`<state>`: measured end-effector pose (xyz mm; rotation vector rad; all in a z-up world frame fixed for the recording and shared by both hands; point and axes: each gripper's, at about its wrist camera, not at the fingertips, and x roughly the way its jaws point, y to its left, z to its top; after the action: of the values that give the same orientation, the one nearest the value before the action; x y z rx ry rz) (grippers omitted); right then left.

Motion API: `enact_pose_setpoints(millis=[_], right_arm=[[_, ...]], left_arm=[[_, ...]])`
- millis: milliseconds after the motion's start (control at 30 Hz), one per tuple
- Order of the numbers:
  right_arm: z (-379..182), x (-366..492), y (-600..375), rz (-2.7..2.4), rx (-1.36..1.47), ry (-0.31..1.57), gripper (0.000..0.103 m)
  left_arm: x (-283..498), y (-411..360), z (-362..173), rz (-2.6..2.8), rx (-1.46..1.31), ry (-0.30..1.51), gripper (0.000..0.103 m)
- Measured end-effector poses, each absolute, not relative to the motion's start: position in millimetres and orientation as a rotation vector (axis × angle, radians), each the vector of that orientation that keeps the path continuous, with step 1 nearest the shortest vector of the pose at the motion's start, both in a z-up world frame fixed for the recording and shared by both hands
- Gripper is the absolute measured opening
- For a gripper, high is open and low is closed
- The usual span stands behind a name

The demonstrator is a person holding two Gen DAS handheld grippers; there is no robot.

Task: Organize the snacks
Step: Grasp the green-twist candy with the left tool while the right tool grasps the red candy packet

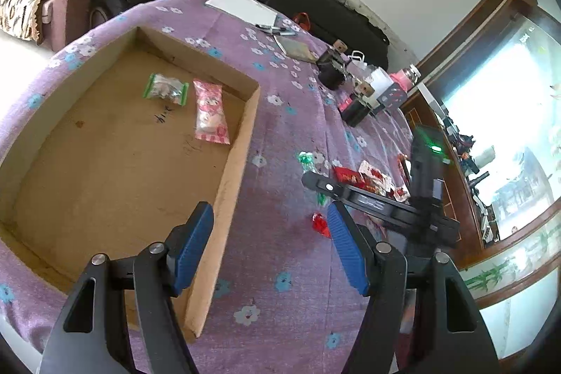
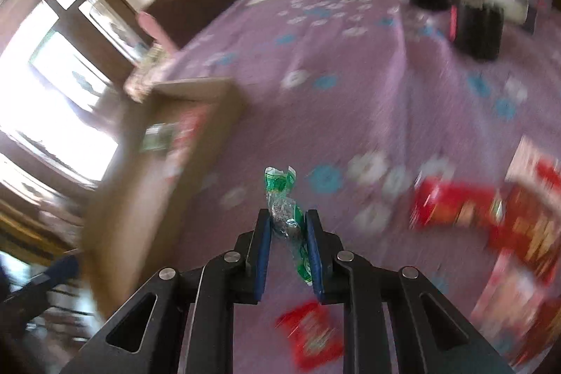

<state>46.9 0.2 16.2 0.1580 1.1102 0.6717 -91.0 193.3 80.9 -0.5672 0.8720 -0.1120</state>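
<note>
Snacks: a green-ended packet (image 2: 285, 216) sits clamped between the right gripper (image 2: 287, 226)'s pads, above the purple cloth (image 2: 350, 93). It should be carried level over the cardboard tray (image 1: 242, 135)'s wall before release. Two packets lie in the tray: green (image 1: 165, 90) and pink (image 1: 210, 114). The left gripper (image 1: 270, 233) hangs open, empty.
</note>
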Motion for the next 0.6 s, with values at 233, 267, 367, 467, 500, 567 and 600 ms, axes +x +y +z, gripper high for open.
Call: enact_pose_setpoints(millis=[233,267,367,467,500,567,600], right_arm=[[21.6,10.6,-8.4,0.749,0.154,1.096,0.025],[26.6,5.6,-14.2,0.721,0.129,1.059,0.025],[33.5,-4.2,-23.6,0.643,0.046,0.979,0.033],[19.0,-10.0,-17.8,0.631,-0.016,0.997,0.033],[12.9,-12.6,-13.2,0.613,-0.048,0.996,0.033],[4.5,-12.2,-8.2,0.589,-0.092,0.978,0.034],[4.7,-15.3,-6.9,0.581,-0.110,0.946,0.031]], left_arm=[[-87.5,179.5,72.9,-0.141,-0.559,0.905,0.067],[-88.1,178.3,73.1,-0.140,-0.550,0.905,0.067],[-87.5,172.9,72.4,-0.150,-0.520,0.912,0.067],[-81.3,159.8,66.3,-0.174,-0.496,0.937,0.067],[-79.6,155.6,64.0,-0.181,-0.488,0.945,0.067],[-76.6,144.7,59.0,-0.193,-0.459,0.968,0.067],[-75.5,139.4,56.6,-0.197,-0.440,0.981,0.067]])
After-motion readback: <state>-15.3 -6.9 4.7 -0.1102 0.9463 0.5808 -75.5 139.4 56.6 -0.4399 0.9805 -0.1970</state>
